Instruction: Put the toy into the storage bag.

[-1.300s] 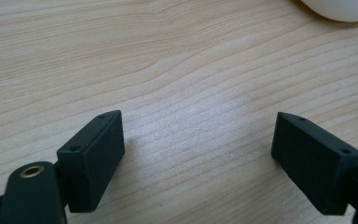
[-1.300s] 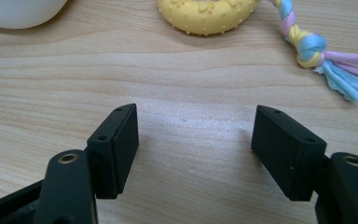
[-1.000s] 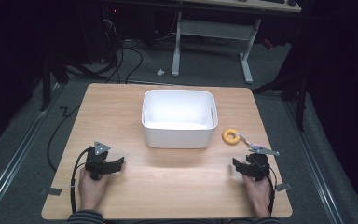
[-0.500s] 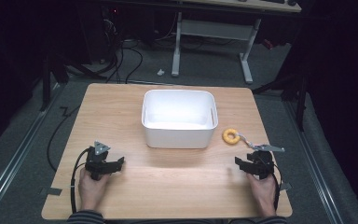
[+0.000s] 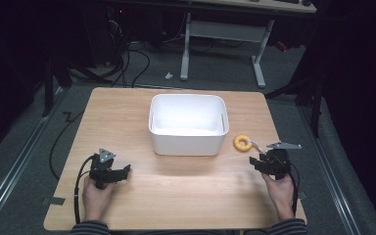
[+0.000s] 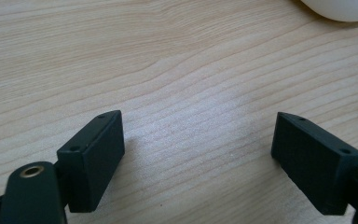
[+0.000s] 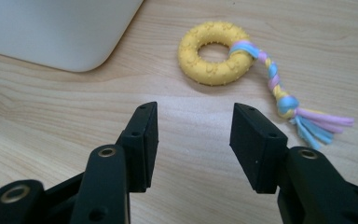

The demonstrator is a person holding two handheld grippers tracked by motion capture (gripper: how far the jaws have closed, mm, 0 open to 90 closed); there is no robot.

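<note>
A yellow rubber ring toy (image 7: 213, 52) with a braided pastel tail lies on the wooden table (image 5: 186, 196), to the right of a white plastic bin (image 5: 187, 124). In the high view the ring toy (image 5: 243, 142) sits just beyond my right gripper (image 5: 255, 161). My right gripper (image 7: 193, 140) is open with nothing between its jaws, which have just been closing; it hovers short of the ring. My left gripper (image 5: 125, 170) rests at the table's front left, and in its own view the left gripper (image 6: 198, 161) stands wide open over bare wood.
The white bin's (image 6: 340, 7) rounded corner shows at the top right of the left gripper view. A desk frame (image 5: 225, 44) and cables (image 5: 127, 63) stand on the dark floor beyond the table's far edge.
My right gripper has lifted a little off the table and its jaws have narrowed. The left hand has kept still.
</note>
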